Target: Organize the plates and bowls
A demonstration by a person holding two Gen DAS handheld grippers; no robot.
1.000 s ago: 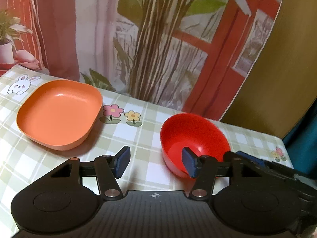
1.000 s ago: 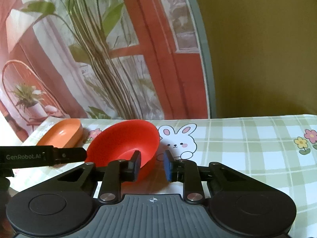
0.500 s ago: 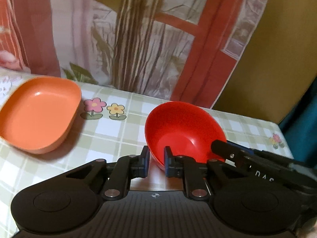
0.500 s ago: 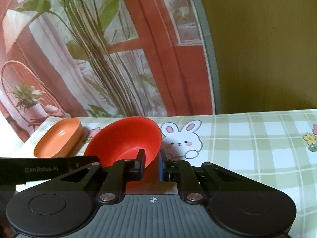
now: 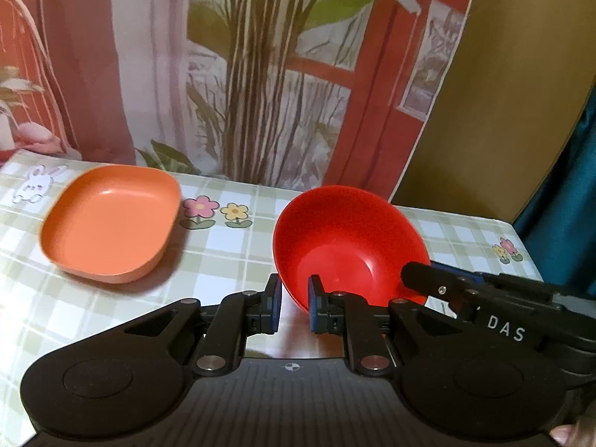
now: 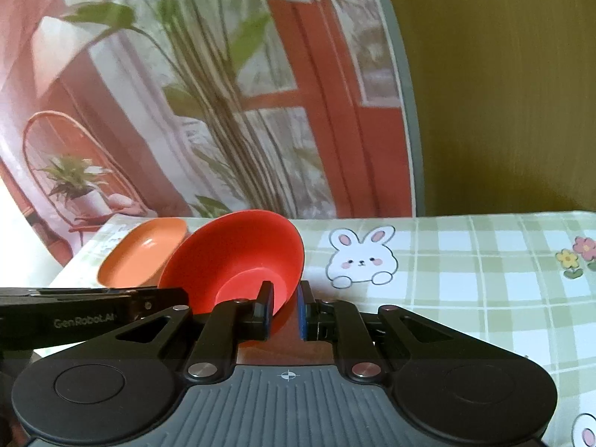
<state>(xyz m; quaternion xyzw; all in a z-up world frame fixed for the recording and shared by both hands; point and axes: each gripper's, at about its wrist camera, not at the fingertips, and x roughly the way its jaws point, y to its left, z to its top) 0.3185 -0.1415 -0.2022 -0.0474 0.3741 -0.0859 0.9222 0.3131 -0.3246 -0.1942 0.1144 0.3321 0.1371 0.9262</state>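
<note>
Painted garden backdrop (image 5: 260, 74) hangs behind the checked table (image 5: 231, 246), where the orange plate (image 5: 111, 219) sits far left. Both tools pinch the red bowl (image 5: 346, 246) by opposite rims: left tool (image 5: 294, 303), right tool (image 6: 285, 307), each clamped shut, angled downward. Uneven pulling could tip the bowl or slip a thin rim free.
</note>
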